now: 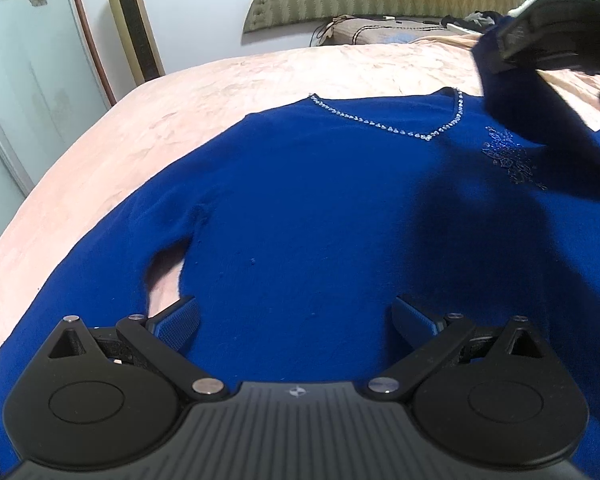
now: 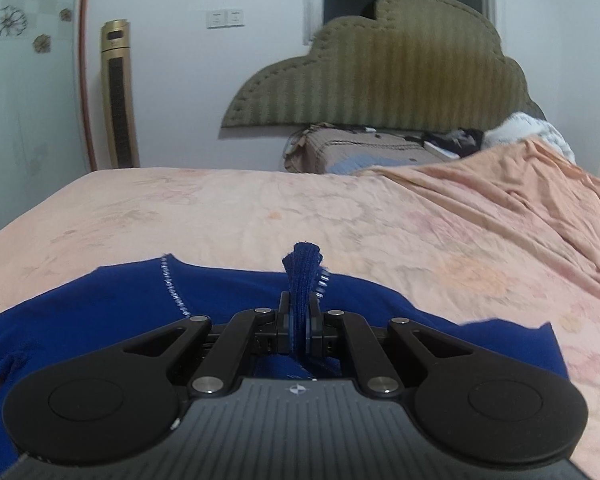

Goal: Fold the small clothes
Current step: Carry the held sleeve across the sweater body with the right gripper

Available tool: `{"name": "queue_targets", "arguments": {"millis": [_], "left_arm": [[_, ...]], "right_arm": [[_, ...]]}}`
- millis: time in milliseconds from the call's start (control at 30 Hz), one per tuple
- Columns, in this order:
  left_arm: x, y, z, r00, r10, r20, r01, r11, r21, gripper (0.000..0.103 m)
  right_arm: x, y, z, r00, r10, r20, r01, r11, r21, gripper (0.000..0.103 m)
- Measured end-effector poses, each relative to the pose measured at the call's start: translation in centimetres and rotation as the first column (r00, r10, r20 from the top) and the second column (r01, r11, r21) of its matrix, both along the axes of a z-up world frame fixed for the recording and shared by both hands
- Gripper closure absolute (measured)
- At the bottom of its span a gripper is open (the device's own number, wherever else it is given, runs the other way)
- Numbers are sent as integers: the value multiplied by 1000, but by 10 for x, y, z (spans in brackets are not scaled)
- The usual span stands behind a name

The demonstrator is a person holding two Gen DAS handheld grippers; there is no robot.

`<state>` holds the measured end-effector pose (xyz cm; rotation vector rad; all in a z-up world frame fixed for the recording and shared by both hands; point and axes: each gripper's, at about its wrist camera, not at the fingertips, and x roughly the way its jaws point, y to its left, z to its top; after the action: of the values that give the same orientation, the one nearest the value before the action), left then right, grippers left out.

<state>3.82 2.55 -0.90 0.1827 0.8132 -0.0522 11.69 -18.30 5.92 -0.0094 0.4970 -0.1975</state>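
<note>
A royal-blue sweater with a beaded V-neckline lies spread front-up on the pink bed. My left gripper is open and empty, hovering low over the sweater's lower body beside its left sleeve. My right gripper is shut on the sweater's ribbed sleeve cuff and holds it raised over the sweater's chest. It also shows in the left wrist view at the upper right, with the sleeve hanging from it.
The pink bedspread stretches far and right, rumpled at the right. A pillow and dark items lie under the olive headboard. A gold tower fan stands by the wall, far left.
</note>
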Motion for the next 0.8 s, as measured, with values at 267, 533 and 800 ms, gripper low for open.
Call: {"name": "queue_targets", "arguments": {"millis": [267,533,800], "left_arm": [[1,19,-1,999,37,-8,-37,999,-13,0],[2,35,-2,998,66,-18,-67,997,-33,0],[-1,43,-1,997,73,-24,-74,996,-50,0]], "right_arm": [[21,41,-6,997,80,-3,-80,997,-3,93],[35,83,-16,988,150,-19,-150,989,-2,93],[46,112,-15,978,207,-10,-207,978,-3,93]]}}
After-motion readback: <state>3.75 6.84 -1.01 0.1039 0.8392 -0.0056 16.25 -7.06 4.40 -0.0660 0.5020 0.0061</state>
